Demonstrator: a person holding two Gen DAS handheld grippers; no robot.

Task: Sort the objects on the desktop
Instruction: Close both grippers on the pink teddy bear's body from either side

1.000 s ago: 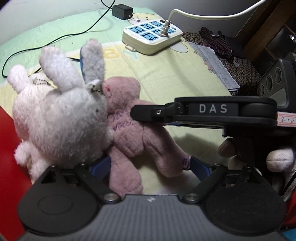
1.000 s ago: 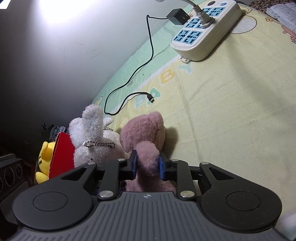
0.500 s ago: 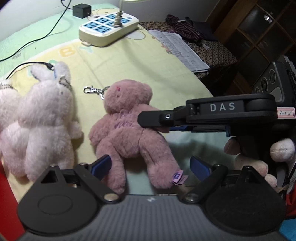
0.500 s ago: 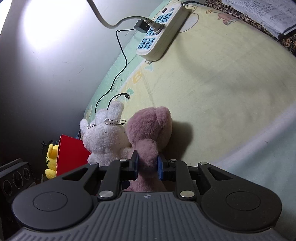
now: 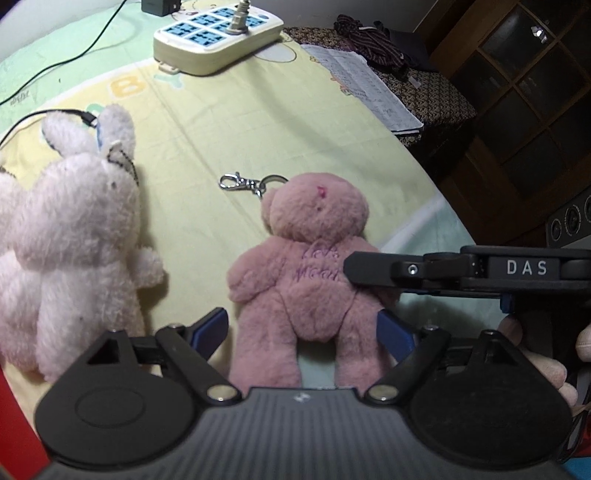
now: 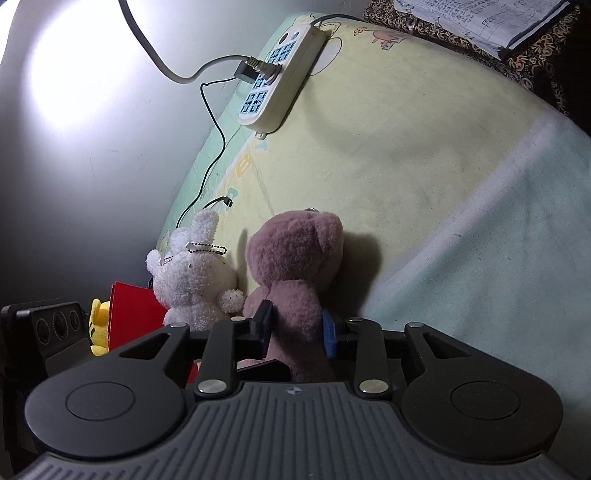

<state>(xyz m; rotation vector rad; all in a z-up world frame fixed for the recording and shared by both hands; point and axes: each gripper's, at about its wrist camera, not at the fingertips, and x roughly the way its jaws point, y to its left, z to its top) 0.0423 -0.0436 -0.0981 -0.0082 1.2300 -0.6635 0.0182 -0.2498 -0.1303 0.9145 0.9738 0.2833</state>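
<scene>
Right gripper (image 6: 294,329): one, clenched on the arm of the pink bear (image 6: 295,266), its two blue pads pressed into the plush. Left gripper (image 5: 303,332): one, released, jaws spread wide to either side of the same bear's legs, pads clear of the fur. Pink bear (image 5: 310,266): one, lying flat on the yellow-green cloth (image 5: 229,122), head pointing away from the left camera; stitched lettering on its body is too blurred to read. Keyring clasp (image 5: 240,183): one, metal, lying on the cloth at the bear's head. White rabbit (image 5: 74,229): one, lying on the cloth left of the bear and apart from it, a bead chain at its ear; its left side is cut off by the frame edge, and more pale plush there cannot be told from it. Power strip (image 5: 218,33): one, at the far end of the cloth, with two plugs in it. Black cable (image 6: 210,147): one, loose end lying near the rabbit's ears. Red box (image 6: 129,317): one, partly hidden behind the rabbit. Yellow toy (image 6: 98,325): one, mostly hidden behind the box, kind unclear. Papers (image 5: 365,88): one stack, on patterned fabric beyond the cloth.
</scene>
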